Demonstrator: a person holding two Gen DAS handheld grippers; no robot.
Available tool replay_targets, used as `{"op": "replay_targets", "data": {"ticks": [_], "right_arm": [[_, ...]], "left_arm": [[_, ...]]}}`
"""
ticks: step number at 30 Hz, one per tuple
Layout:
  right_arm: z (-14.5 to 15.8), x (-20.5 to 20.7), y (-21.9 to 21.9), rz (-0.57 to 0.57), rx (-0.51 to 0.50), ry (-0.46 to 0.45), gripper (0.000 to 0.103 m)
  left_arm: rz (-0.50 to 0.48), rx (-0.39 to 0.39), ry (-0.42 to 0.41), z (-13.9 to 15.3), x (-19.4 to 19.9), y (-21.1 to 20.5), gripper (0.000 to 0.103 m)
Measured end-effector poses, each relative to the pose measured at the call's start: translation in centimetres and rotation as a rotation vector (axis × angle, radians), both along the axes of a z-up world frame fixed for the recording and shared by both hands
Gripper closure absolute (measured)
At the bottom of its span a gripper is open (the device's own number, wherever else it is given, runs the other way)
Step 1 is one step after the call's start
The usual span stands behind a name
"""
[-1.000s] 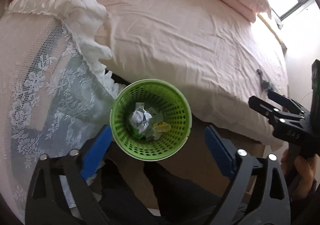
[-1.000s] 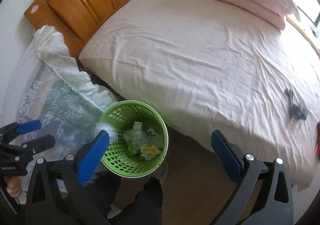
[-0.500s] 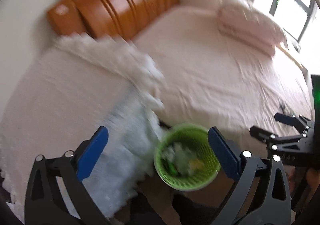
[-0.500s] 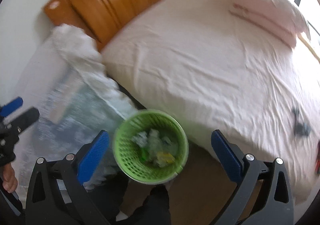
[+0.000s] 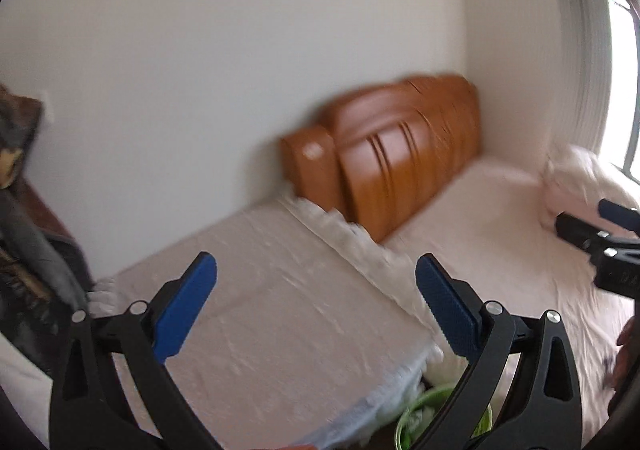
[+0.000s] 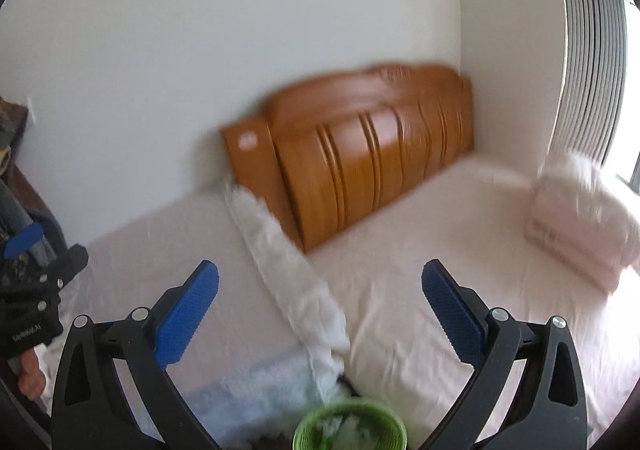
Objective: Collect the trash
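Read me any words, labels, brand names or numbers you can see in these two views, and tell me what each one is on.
Nothing can be read for certain.
Pale print on the black body of the left claw, seen in the right wrist view: too small and blurred.
Faint marks on the black body of the right claw, seen in the left wrist view: blurred.
Pale oval patch on the orange wooden headboard: no legible text.
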State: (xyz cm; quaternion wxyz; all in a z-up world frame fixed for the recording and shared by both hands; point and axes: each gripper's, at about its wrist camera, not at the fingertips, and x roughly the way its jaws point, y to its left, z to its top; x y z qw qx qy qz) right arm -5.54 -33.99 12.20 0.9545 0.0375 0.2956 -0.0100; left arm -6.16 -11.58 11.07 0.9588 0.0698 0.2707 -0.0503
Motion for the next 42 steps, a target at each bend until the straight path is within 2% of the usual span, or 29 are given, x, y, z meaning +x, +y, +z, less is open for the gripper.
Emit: {"op": "replay_targets", "data": {"ticks": [4, 9, 15, 24, 42], "right_arm": [[2.2, 0.0, 1.5, 0.026, 0.006, -0.052, 0.002], [2.0, 0.0, 2.7, 0.051, -0.01, -0.046, 0.002], [1.7, -0.2, 3.4, 0.026, -0.026, -0.04, 0.002], [1.6, -1.1, 1.8, -0.071, -0.048, -0.041, 0.002], [1.4, -1.8, 1.4, -0.101, -0.068, -0.026, 0.002]], "left_arm": [[0.068, -0.02, -0.044, 1.5, -0.1, 1.9, 0.008], [0.102, -0.043, -0.035, 1.2, 0.7, 3.2, 0.008], [0.072, -0.058, -0.016, 0.6, 0.7, 2.9, 0.008], [0.014, -0.072, 0.007, 0.0, 0.7, 1.9, 0.008], [-0.024, -0.069, 0.031, -0.5, 0.4, 0.6, 0.008]]}}
